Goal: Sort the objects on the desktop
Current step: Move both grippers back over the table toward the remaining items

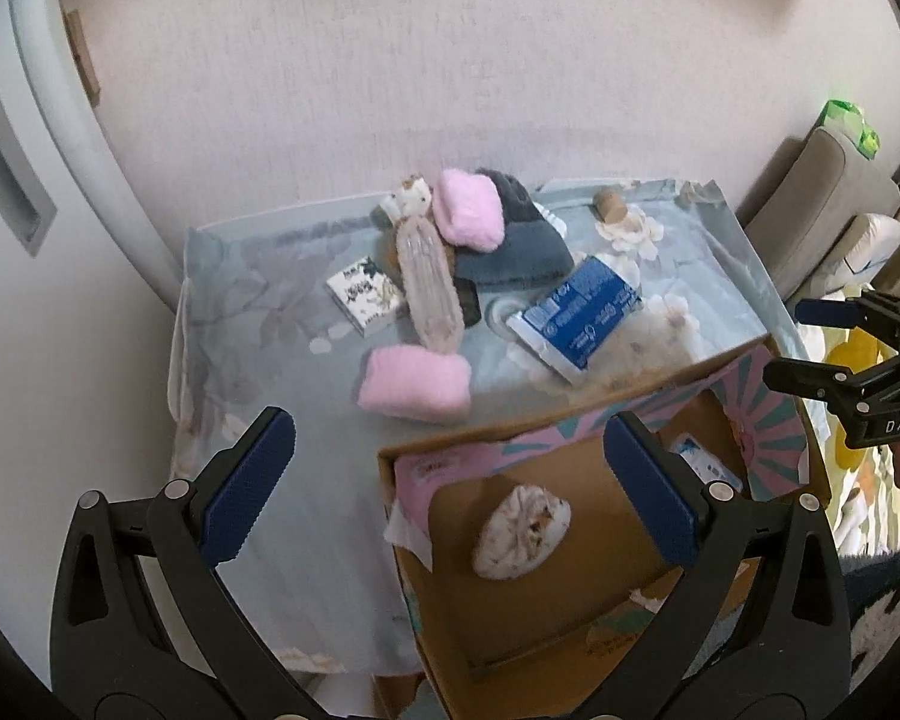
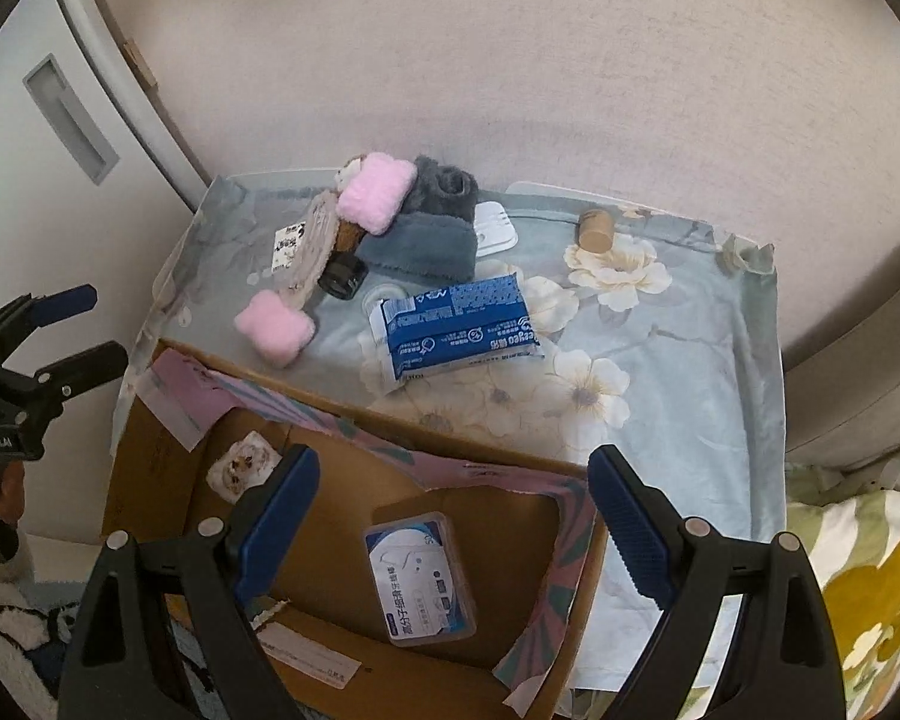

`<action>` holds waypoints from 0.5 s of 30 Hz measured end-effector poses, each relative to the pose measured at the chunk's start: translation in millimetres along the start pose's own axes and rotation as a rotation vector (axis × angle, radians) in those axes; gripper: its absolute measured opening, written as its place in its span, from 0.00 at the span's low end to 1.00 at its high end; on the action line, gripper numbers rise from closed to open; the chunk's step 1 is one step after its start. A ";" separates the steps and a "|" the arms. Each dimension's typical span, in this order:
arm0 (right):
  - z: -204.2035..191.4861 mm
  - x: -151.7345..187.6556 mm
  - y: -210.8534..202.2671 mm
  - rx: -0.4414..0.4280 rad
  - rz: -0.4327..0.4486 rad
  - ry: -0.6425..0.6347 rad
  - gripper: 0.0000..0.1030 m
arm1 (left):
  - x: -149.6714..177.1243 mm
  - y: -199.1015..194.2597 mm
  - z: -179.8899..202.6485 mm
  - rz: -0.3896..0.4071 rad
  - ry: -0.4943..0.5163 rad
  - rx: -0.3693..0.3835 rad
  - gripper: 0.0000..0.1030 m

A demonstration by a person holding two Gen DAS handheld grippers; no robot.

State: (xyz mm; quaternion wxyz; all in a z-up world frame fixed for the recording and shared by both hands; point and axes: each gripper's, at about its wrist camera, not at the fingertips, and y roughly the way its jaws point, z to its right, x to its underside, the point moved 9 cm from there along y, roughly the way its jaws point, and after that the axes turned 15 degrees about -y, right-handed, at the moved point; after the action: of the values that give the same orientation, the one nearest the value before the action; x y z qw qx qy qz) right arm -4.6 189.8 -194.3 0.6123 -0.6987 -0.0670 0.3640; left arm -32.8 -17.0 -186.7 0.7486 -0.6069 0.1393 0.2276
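Note:
An open cardboard box (image 1: 576,516) (image 2: 354,438) stands against the table's near edge. In it lie a white patterned pouch (image 1: 522,531) (image 2: 243,465) and a clear case of floss picks (image 2: 420,579). My left gripper (image 1: 444,492) hangs open over the box's left part, with nothing between its fingers. My right gripper (image 2: 456,534) is open above the floss case, empty too. On the table lie a blue tissue pack (image 1: 573,312) (image 2: 456,327), two pink fluffy rolls (image 1: 414,384) (image 2: 276,327), grey socks (image 1: 519,240) (image 2: 432,228), a long plush toy (image 1: 426,276) and a small printed box (image 1: 363,294).
A floral cloth covers the table (image 2: 660,372), which stands against a pale wall. A cork stopper (image 2: 594,231) and a white flat item (image 2: 495,228) lie at the back. A dark lens-like cap (image 2: 342,276) sits by the plush toy. A beige sofa (image 1: 822,204) stands to the right.

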 end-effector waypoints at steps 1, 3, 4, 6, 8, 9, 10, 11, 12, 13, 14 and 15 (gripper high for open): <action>0.5 -1.0 0.4 0.002 -0.001 0.000 0.87 | -2.4 0.7 -0.3 0.001 0.002 0.001 1.00; 2.2 -2.8 0.6 0.004 -0.005 0.003 0.87 | -7.7 2.0 -1.8 0.005 0.005 0.002 1.00; 3.0 -3.9 0.3 0.006 -0.006 0.006 0.87 | -10.1 2.2 -2.6 0.006 0.006 0.003 1.00; 3.8 -6.0 0.3 0.005 -0.010 0.010 0.87 | -15.4 3.1 -5.7 0.007 0.006 0.011 1.00; 4.1 -9.6 0.4 0.004 -0.010 0.015 0.87 | -20.2 4.7 -9.7 0.005 0.004 0.014 1.00; 4.1 -11.7 0.8 0.003 -0.011 0.017 0.87 | -23.2 5.8 -12.7 0.003 0.003 0.016 1.00; 3.9 -14.9 1.4 0.005 -0.013 0.018 0.87 | -25.9 6.9 -15.5 0.002 0.001 0.018 1.00; 3.6 -17.5 1.9 0.006 -0.012 0.019 0.87 | -29.6 8.2 -19.8 0.001 -0.002 0.021 1.00; 3.6 -21.3 2.4 0.007 -0.010 0.020 0.87 | -32.0 9.0 -23.1 0.000 -0.005 0.023 1.00; 3.0 -26.6 3.2 0.006 -0.007 0.024 0.87 | -35.5 10.8 -28.1 -0.002 -0.008 0.024 1.00; 2.6 -30.3 3.7 0.005 -0.005 0.026 0.87 | -38.1 12.3 -31.7 -0.002 -0.009 0.022 1.00; 1.9 -35.4 5.0 0.002 -0.001 0.028 0.87 | -41.5 15.2 -36.9 -0.004 -0.010 0.019 1.00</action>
State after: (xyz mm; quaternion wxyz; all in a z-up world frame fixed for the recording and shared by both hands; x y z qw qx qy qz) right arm -33.2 171.1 -183.7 0.6140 -0.7031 -0.0585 0.3538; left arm -73.5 -57.6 -187.7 0.7553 -0.5991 0.1366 0.2278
